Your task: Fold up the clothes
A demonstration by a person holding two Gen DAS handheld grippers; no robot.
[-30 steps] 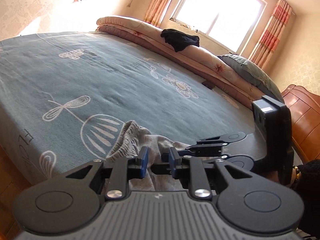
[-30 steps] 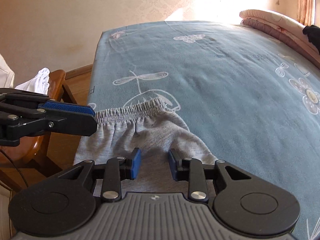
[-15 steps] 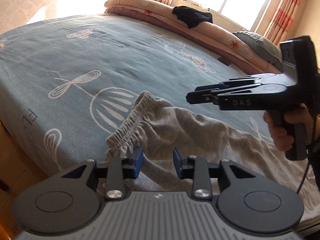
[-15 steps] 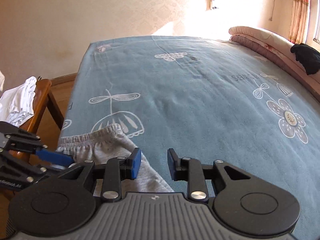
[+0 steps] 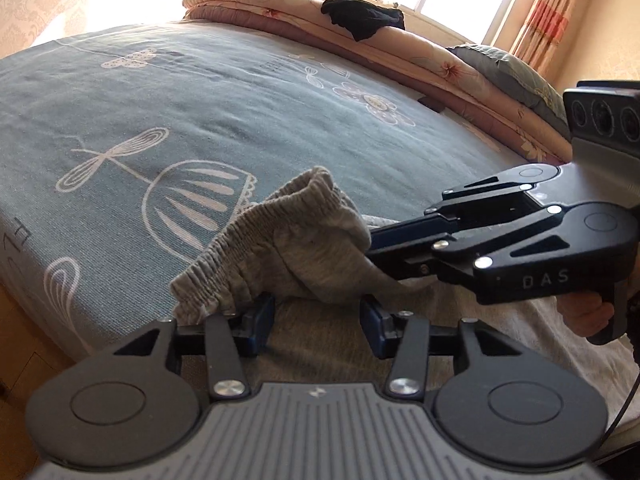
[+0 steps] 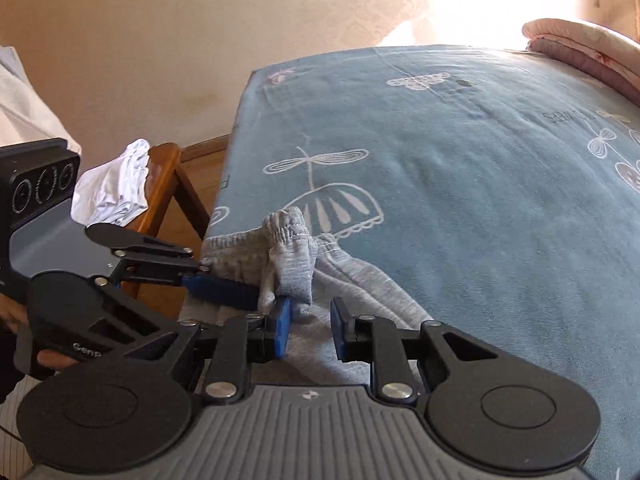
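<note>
Grey trousers (image 5: 304,236) with an elastic waistband (image 5: 224,264) lie at the near corner of the blue bed sheet (image 5: 200,120). Part of the waistband end is bunched and raised off the bed. My right gripper (image 5: 370,248) comes in from the right with its jaws narrowed on that raised fold. In the right wrist view the fold (image 6: 292,256) stands at my right gripper's (image 6: 310,320) tips. My left gripper (image 5: 316,320) is wide open, with the waistband lying across its left finger. It shows at the left in the right wrist view (image 6: 256,292).
A rolled pink quilt (image 5: 400,52) runs along the bed's far side with a black garment (image 5: 360,20) on it and a grey pillow (image 5: 512,72) beside it. A wooden chair (image 6: 164,176) holding white clothes (image 6: 116,188) stands off the bed's left corner.
My right gripper dropped from above the trousers to the waistband end and narrowed its jaws on it. The fabric rose into a bunch. My left gripper opened wider.
</note>
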